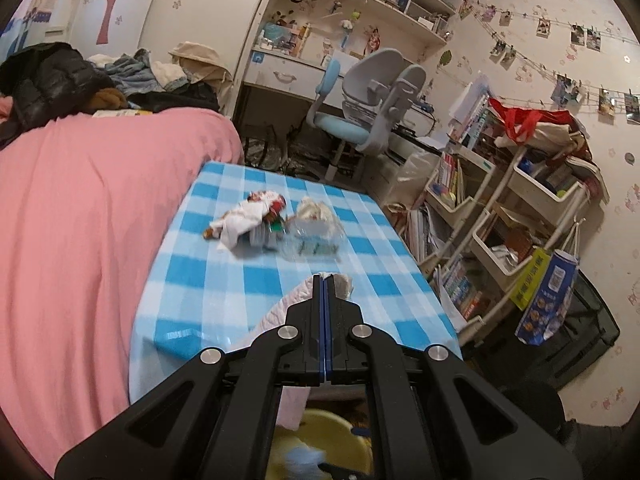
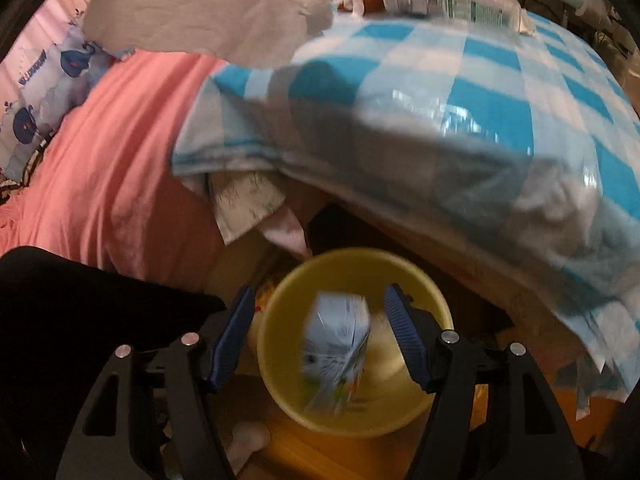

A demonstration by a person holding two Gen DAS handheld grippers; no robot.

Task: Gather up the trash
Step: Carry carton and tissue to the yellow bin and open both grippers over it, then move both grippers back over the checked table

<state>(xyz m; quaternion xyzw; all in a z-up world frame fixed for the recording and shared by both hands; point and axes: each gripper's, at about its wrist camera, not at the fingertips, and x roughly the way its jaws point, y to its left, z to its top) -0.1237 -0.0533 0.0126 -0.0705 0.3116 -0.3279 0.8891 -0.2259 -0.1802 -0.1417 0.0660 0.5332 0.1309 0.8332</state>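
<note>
My left gripper (image 1: 325, 277) is shut on a white crumpled tissue (image 1: 340, 285) and holds it above the near edge of the blue checked table (image 1: 208, 276). The tissue also shows at the top of the right wrist view (image 2: 200, 4). Farther on the table lie a crumpled wrapper (image 1: 250, 220), a clear plastic bottle (image 1: 316, 240) and a wad of tissue (image 1: 316, 208). My right gripper (image 2: 320, 300) is open above a yellow bin (image 2: 276, 360). A blurred light-blue carton (image 2: 334, 356) is inside the bin, between the jaws' line.
A pink bed (image 1: 80, 220) lies left of the table. A cluttered shelf trolley (image 1: 520, 208) stands right, a desk chair (image 1: 360, 96) behind. The tablecloth (image 2: 460, 120) overhangs the bin. The bin also shows under the left gripper (image 1: 320, 440).
</note>
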